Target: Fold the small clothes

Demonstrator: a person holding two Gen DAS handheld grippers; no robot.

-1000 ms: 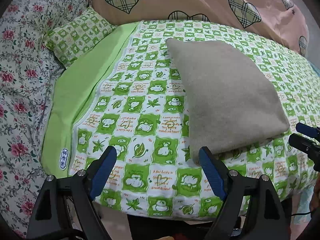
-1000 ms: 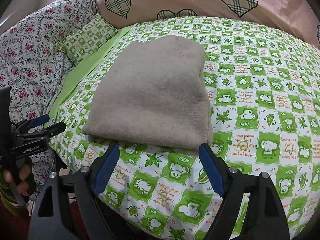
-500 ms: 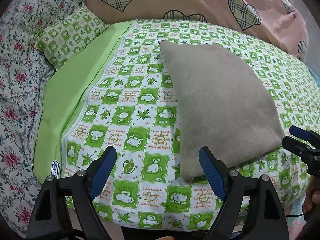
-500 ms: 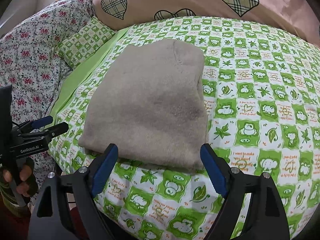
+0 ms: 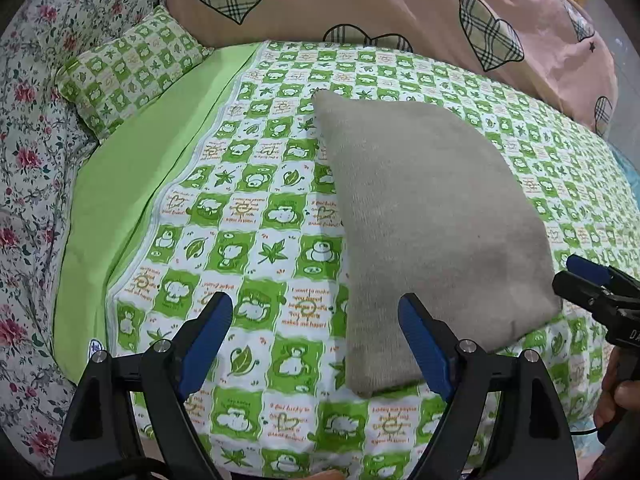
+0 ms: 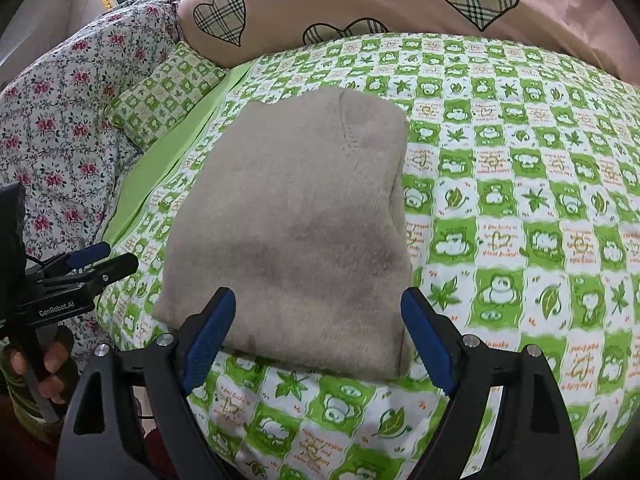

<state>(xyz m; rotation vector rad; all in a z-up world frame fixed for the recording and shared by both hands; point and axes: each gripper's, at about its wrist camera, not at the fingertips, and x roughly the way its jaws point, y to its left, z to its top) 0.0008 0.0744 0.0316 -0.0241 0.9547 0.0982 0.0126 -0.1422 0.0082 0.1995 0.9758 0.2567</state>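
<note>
Both grippers, left [image 5: 316, 338] and right [image 6: 318, 336], fingers wide and empty over folded beige fleece garment [image 6: 296, 236] on green-checked bed [image 6: 520, 208]; likely next: grab near edge.

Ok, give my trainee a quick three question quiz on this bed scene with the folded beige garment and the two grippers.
1. True or false: the beige garment lies folded on the green checked sheet.
2. What is the left gripper holding: A, the garment; B, nothing; C, the small pillow?
3. What pattern decorates the pink quilt?

Key: 1 true. 2 B; like the right gripper, its jaws stand open. 3 plaid hearts.
</note>
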